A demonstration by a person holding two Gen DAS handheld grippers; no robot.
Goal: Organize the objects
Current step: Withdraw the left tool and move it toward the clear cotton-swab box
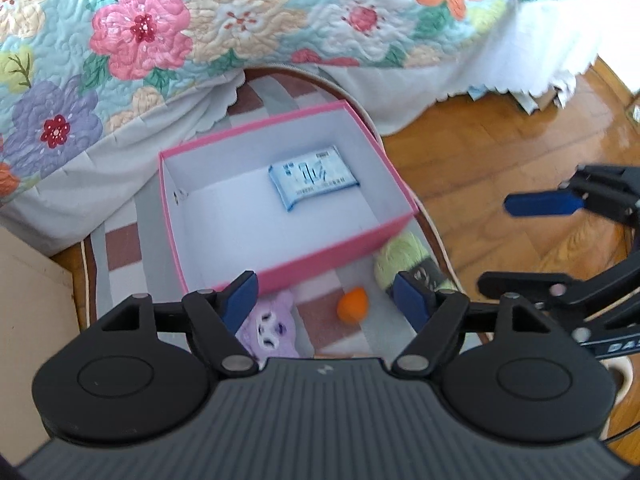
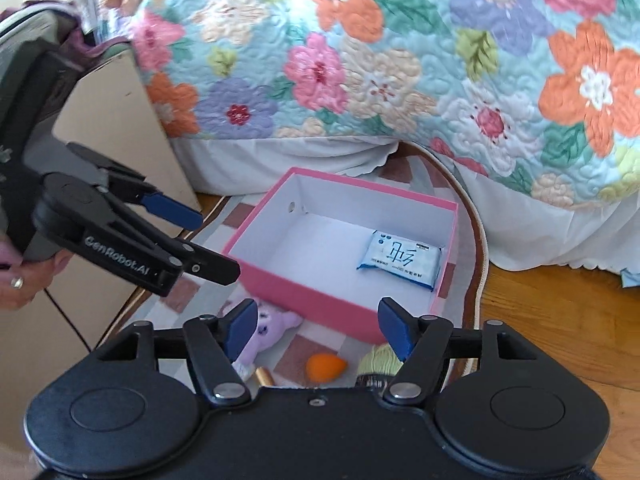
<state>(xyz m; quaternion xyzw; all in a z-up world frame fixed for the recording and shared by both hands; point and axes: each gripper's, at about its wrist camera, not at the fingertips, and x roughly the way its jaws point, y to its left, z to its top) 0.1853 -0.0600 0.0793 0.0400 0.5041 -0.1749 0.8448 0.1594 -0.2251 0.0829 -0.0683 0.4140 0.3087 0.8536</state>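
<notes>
A pink box (image 1: pixel 332 258) with a white inside stands on a checked mat (image 1: pixel 120 248). A blue-and-white tissue pack (image 1: pixel 312 178) lies flat in its far right corner. In front of the box lie a purple plush toy (image 1: pixel 272 328), an orange egg-shaped sponge (image 1: pixel 352 304) and a green yarn ball (image 1: pixel 400 258). My left gripper (image 1: pixel 326 300) hovers open above these, with nothing between its pads. The right wrist view shows the same box (image 2: pixel 304 294), pack (image 2: pixel 400 258), plush (image 2: pixel 268 328), sponge (image 2: pixel 325 366) and yarn (image 2: pixel 378 364). My right gripper (image 2: pixel 318 324) is open and empty there.
A floral quilt (image 1: pixel 240 20) hangs over the bed edge right behind the box. Wooden floor (image 1: pixel 500 152) lies to the right of the mat. A beige cabinet (image 2: pixel 112 120) stands at the left. A small gold tube (image 2: pixel 264 376) lies near the plush. A hand (image 2: pixel 16 280) holds the left gripper.
</notes>
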